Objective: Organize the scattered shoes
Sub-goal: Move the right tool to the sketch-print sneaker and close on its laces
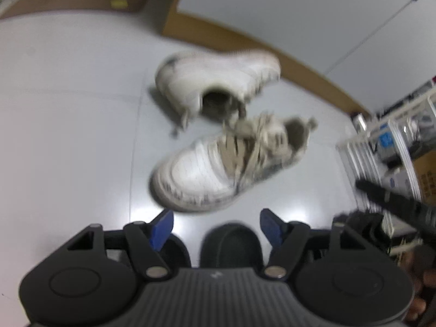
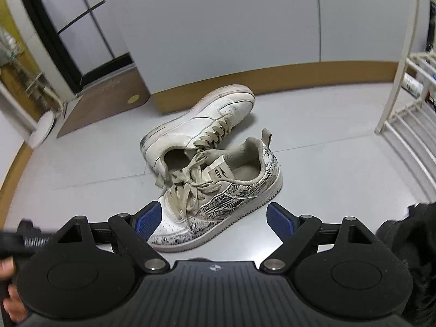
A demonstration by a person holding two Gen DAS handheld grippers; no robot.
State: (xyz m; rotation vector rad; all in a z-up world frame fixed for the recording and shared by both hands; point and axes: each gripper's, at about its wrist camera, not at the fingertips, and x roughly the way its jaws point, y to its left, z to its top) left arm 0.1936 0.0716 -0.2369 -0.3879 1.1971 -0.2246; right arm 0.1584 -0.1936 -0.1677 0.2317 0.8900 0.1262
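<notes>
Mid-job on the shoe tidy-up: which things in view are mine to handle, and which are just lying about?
For the job:
- white sneaker with grey patterned side, upright
- plain white sneaker with beige laces, tipped on its side
- white slatted rack, probably the destination

Just lying about:
- brown cardboard box with yellow sticker
- dark slippers on the floor

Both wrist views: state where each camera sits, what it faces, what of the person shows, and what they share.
Left wrist: on the left gripper, jaws open, tilted down at the grey floor; fingers at the lower right edge, dark slippers beneath.
Right wrist: on the right gripper, jaws open, facing the wall; fingers at the lower left edge, a dark sleeve on the right.
Shared: the plain white lace-up sneaker and the black-patterned white sneaker, the brown skirting, the white rack.
</notes>
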